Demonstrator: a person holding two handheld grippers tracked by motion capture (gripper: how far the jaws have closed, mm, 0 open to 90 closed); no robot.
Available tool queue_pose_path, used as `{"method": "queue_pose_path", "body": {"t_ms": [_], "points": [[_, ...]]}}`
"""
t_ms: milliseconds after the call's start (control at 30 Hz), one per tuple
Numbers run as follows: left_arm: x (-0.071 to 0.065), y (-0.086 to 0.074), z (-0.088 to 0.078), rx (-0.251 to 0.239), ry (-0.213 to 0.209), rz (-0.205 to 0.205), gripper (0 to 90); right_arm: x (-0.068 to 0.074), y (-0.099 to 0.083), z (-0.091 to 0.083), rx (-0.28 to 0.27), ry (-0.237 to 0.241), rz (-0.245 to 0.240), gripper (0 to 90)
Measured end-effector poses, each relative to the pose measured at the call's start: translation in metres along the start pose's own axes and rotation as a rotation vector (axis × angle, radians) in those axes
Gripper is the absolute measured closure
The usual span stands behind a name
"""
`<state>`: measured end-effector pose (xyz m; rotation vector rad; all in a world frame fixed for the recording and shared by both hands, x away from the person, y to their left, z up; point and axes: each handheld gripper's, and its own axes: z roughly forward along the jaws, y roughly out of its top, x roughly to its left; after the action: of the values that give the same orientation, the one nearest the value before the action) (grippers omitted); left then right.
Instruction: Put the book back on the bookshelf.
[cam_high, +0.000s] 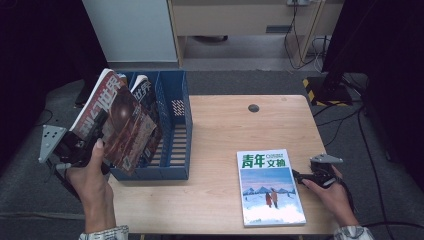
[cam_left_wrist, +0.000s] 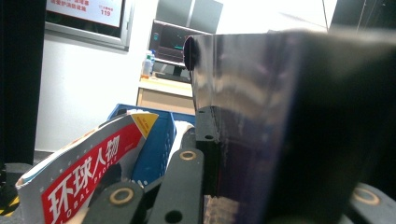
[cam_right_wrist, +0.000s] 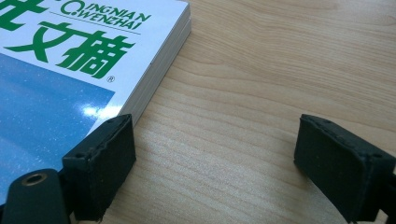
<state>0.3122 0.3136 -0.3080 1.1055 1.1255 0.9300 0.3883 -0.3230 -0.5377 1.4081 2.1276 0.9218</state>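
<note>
A person's left gripper (cam_high: 95, 137) is clamped on a dark-covered magazine (cam_high: 122, 125), holding it tilted above the left end of a blue file rack (cam_high: 175, 145) at the left side of a wooden table (cam_high: 225, 125). The magazine leans toward the rack, its lower corner down inside the leftmost compartment and its white spine with red characters turned up and to the left. In the left gripper view the glossy cover (cam_left_wrist: 261, 130) rises straight out from between the jaws, pressed flat against one of them.

A second magazine (cam_high: 142, 90) already stands in the rack just behind the held one; in the left gripper view a red-and-white cover (cam_left_wrist: 88, 177) sags beside the blue wall, near the jaws but apart from them.

On the right, the right gripper (cam_high: 307, 177) rests low on the table with its jaws wide apart and nothing between them. A blue-and-white magazine with green characters (cam_high: 270, 187) lies flat near the table's front edge; in the right gripper view one pad (cam_right_wrist: 100, 163) sits just beside its edge, and whether they touch cannot be told.

The held magazine's title is partly covered by the hand, and its far side blurs to black in the left gripper view. The flat magazine is cut off at that frame's left edge.
</note>
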Motion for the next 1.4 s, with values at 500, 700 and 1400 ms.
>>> {"method": "queue_pose_path", "body": {"t_ms": [500,700,1400], "points": [[-0.015,-0.004,0.027,0.007,0.040,0.028,83.9,0.000,0.000,0.000,-0.002,-0.003,-0.004,12.6],[-0.028,-0.012,0.044,0.021,0.050,0.071,83.9,0.000,0.000,0.000,0.000,-0.002,-0.004,12.6],[-0.036,-0.024,0.076,0.033,0.074,0.146,83.9,0.000,0.000,0.000,0.000,-0.002,-0.004,12.7]]}}
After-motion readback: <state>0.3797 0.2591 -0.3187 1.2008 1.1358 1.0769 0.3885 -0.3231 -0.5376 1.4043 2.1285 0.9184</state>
